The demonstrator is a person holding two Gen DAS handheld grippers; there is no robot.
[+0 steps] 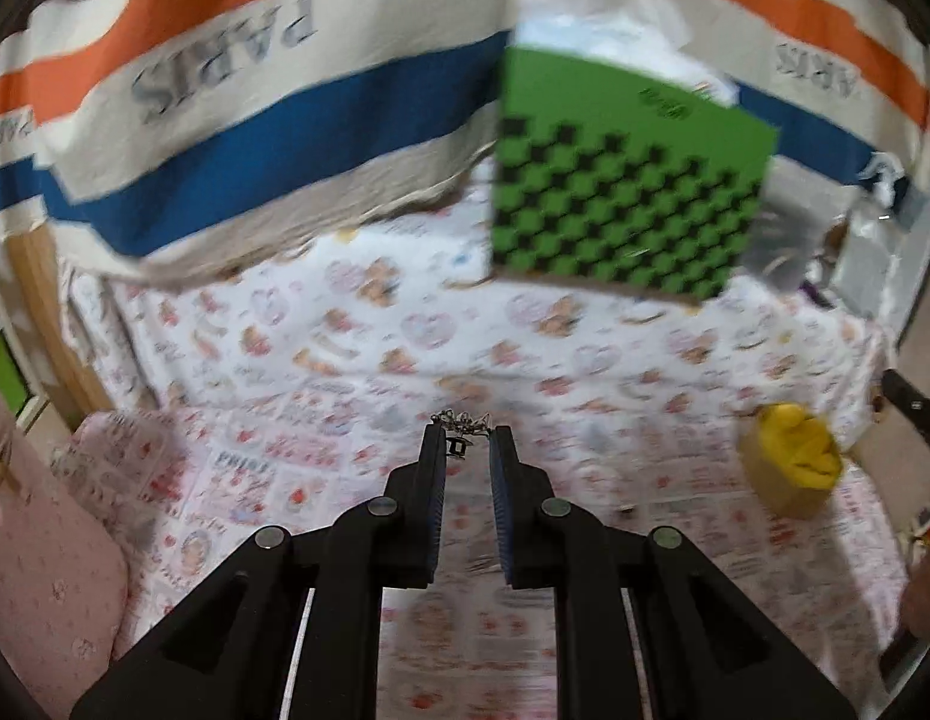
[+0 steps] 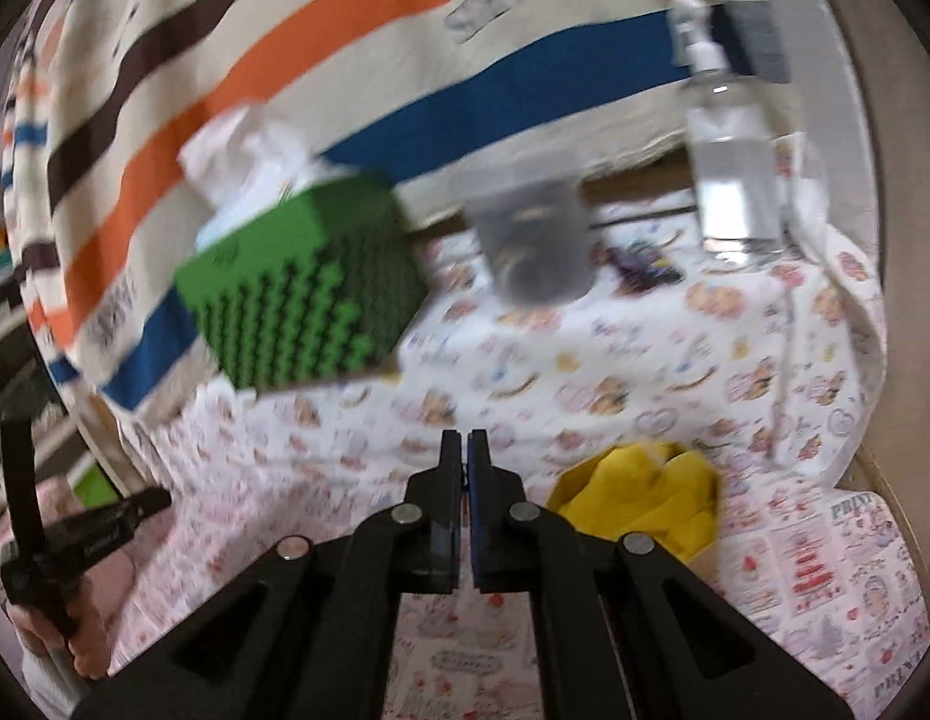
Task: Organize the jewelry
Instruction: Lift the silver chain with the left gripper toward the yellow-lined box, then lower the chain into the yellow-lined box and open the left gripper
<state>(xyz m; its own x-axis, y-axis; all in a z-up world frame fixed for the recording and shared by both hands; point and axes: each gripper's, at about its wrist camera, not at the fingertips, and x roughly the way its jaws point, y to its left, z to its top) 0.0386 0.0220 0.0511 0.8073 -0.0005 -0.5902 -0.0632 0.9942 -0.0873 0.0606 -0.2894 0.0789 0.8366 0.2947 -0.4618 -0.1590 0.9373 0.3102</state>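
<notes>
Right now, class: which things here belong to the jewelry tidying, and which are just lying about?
Belongs to the job:
- chain held in the left tongs
- small box with yellow lining

Just lying about:
- green checkered tissue box
- spray bottle
- striped cloth

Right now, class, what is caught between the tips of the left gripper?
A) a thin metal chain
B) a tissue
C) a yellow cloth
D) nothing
A: in the left wrist view a thin metal chain spans the tips of the left gripper.
</notes>
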